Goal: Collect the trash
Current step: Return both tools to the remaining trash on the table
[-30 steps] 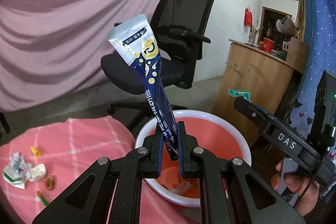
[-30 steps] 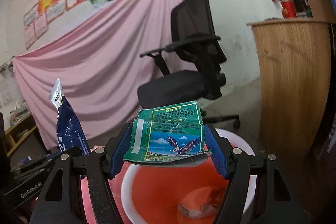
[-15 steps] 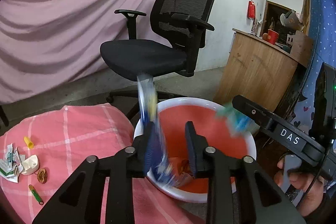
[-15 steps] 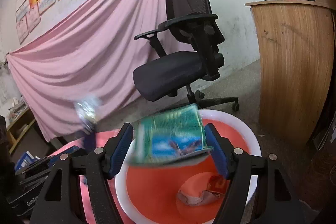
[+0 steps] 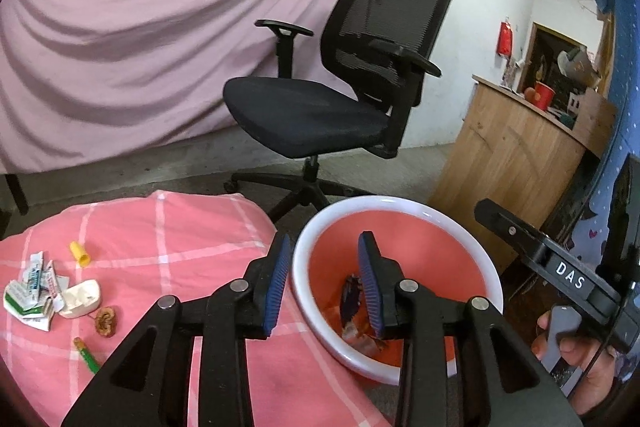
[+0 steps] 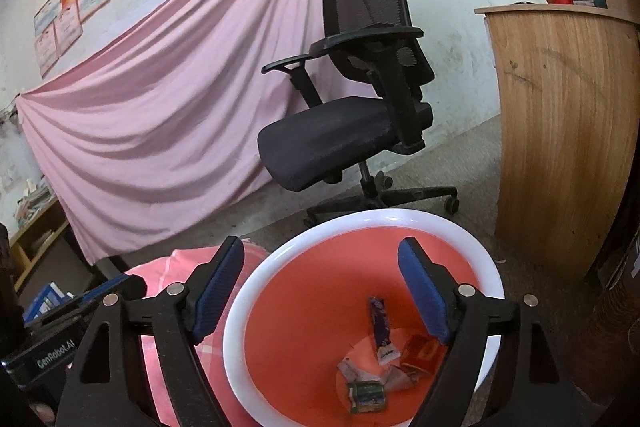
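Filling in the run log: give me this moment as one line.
left gripper: open, empty | right gripper: open, empty | both jaws just opened | blue sachet, green wrapper: in basin | scraps left on cloth

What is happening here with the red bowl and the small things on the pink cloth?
A person is collecting trash with a pair of tongs in each hand. Both the left tongs and the right tongs hang over the red bowl; their jaws have just been opening and nothing is between them. The blue packet and the green wrapper now lie in the bowl. More scraps, a yellow cap and a white lid wait on the pink cloth.
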`<state>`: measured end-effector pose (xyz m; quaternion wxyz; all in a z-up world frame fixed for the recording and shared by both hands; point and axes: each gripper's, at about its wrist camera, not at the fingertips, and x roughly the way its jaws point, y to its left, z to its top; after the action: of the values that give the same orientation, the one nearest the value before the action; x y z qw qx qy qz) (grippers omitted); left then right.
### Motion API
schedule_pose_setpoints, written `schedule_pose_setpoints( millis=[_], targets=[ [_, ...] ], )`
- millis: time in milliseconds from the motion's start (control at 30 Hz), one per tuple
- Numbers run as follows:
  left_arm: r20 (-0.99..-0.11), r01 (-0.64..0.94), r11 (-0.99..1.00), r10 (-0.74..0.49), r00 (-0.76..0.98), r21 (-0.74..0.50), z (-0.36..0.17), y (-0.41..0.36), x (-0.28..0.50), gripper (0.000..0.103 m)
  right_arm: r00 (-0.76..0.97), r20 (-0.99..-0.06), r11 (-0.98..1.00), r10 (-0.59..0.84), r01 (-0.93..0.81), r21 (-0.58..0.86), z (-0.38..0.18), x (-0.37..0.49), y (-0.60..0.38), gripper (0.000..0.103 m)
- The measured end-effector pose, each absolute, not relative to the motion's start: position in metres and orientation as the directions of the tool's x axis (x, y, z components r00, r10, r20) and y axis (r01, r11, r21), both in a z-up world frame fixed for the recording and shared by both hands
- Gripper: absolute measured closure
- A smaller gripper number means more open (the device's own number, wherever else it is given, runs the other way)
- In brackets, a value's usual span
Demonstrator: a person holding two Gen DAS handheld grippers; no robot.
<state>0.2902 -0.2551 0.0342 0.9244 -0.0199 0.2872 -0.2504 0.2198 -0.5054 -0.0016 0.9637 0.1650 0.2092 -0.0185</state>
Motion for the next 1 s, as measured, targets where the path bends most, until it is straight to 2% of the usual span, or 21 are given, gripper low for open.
schedule_pose_setpoints(
  millis=[100,167,333,400,467,533,600,767,1000],
  targets=[
    [-0.505,0.434,0.882,-0.465,0.727,-0.187,0.039,-0.243,0.289,0.069,0.918,-0.394,0.949,0.039,0.09,0.304,0.001,0.22,-0.501,0.016],
    [-0.483,0.415,0.889,-0.454,0.749,-0.193,0.043,-0.232,0.285,0.058,0.924,-0.379,0.949,0.046,0.078,0.305,0.003,0.219,-0.498,0.014],
    [-0.437,0.352,0.916,-0.401,0.805,-0.192,0.053,-0.206,0.277,0.048,0.944,-0.326,0.961,0.057,0.038,0.276,0.013,0.216,-0.481,0.005],
    [-0.418,0.32,0.928,-0.372,0.828,-0.191,0.056,-0.195,0.274,0.038,0.957,-0.283,0.965,0.064,0.013,0.262,0.018,0.212,-0.472,0.002],
    [-0.385,0.282,0.94,-0.337,0.859,-0.192,0.06,-0.182,0.268,0.012,0.967,-0.243,0.968,0.075,-0.012,0.25,0.023,0.209,-0.464,0.0],
    [-0.326,0.226,0.956,-0.277,0.904,-0.185,0.064,-0.167,0.258,0.003,0.977,-0.192,0.971,0.094,-0.047,0.235,0.028,0.204,-0.455,0.0],
    [-0.283,0.192,0.965,-0.237,0.929,-0.176,0.066,-0.154,0.251,0.002,0.984,-0.14,0.973,0.107,-0.075,0.217,0.032,0.2,-0.445,0.0],
    [-0.239,0.12,0.982,-0.153,0.959,-0.148,0.066,-0.126,0.233,0.002,0.987,-0.033,0.973,0.154,-0.146,0.179,0.043,0.192,-0.418,0.0],
    [-0.193,0.038,0.991,-0.063,0.979,-0.13,0.062,-0.086,0.208,0.002,0.974,0.065,0.966,0.218,-0.225,0.124,0.053,0.187,-0.376,0.0]
  ],
)
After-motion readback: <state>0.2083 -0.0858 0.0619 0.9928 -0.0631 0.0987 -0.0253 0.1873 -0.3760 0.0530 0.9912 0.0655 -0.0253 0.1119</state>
